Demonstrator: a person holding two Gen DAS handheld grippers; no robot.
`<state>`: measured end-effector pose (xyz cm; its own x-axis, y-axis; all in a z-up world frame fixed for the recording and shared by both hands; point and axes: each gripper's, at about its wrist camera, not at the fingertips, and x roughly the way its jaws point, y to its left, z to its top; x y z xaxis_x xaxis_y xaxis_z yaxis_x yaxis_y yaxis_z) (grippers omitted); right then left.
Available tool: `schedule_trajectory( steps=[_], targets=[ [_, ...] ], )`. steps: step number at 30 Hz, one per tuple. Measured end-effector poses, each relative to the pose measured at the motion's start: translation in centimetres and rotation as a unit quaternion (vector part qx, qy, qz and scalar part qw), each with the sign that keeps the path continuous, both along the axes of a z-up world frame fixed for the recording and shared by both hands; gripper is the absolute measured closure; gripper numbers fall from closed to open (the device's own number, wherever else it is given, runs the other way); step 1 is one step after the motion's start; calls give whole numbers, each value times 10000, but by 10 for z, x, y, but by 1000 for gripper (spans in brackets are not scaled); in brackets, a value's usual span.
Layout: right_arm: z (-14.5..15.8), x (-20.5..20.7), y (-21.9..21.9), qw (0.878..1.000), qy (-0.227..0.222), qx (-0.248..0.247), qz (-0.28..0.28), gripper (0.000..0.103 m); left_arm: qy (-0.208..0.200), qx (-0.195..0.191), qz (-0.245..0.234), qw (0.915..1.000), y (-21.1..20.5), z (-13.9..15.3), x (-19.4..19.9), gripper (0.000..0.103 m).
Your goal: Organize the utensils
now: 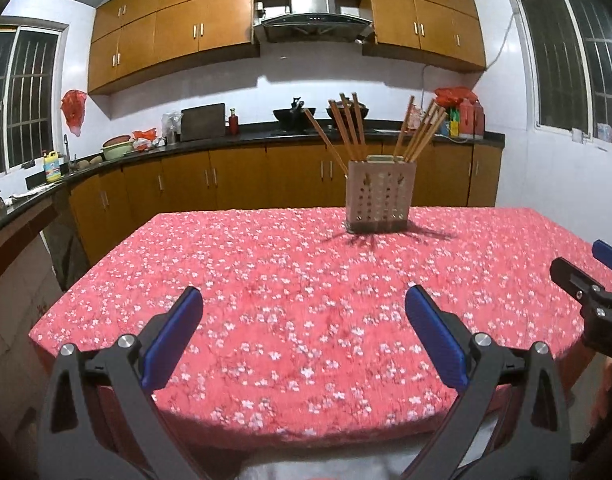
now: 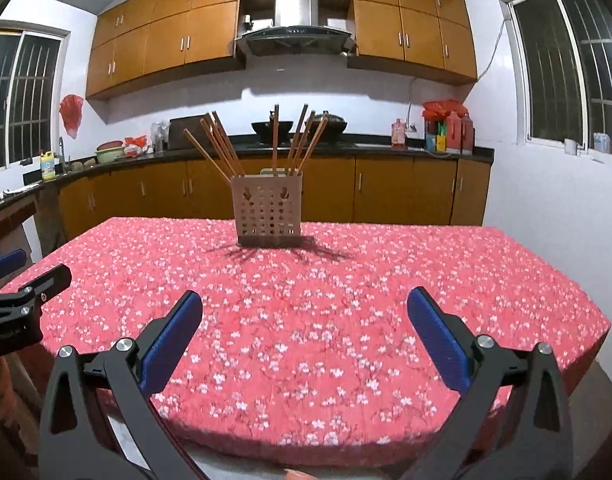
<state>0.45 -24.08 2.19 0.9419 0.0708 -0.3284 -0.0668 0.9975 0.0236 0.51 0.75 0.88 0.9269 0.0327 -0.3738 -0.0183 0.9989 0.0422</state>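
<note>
A beige perforated utensil holder (image 1: 381, 196) stands upright at the far side of the table, with several wooden chopsticks (image 1: 348, 128) fanned out of its top. It also shows in the right wrist view (image 2: 268, 211) with the chopsticks (image 2: 225, 148). My left gripper (image 1: 303, 306) is open and empty, above the near part of the table. My right gripper (image 2: 304, 310) is open and empty, also near the front edge. Each gripper shows at the edge of the other's view: the right gripper (image 1: 586, 268), the left gripper (image 2: 21, 270).
The table (image 1: 265, 280) has a red floral cloth. Behind it runs a dark kitchen counter (image 1: 265, 138) with woks, bottles and bowls, wooden cabinets above and below. Windows are on both side walls.
</note>
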Motion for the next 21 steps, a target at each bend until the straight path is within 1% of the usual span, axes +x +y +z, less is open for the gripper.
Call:
schedule_trajectory(
  steps=[6, 15, 21],
  targets=[
    [-6, -3, 0, 10000, 42, 79, 9, 2, -14, -86, -8, 10000, 1, -3, -1, 4],
    [-11, -8, 5, 10000, 48, 49, 42, 2, 29, -214, 32, 9998, 3, -7, -2, 4],
    [-13, -8, 1, 9999, 97, 69, -73, 2, 71, -243, 68, 9997, 2, -8, -3, 4]
  ],
)
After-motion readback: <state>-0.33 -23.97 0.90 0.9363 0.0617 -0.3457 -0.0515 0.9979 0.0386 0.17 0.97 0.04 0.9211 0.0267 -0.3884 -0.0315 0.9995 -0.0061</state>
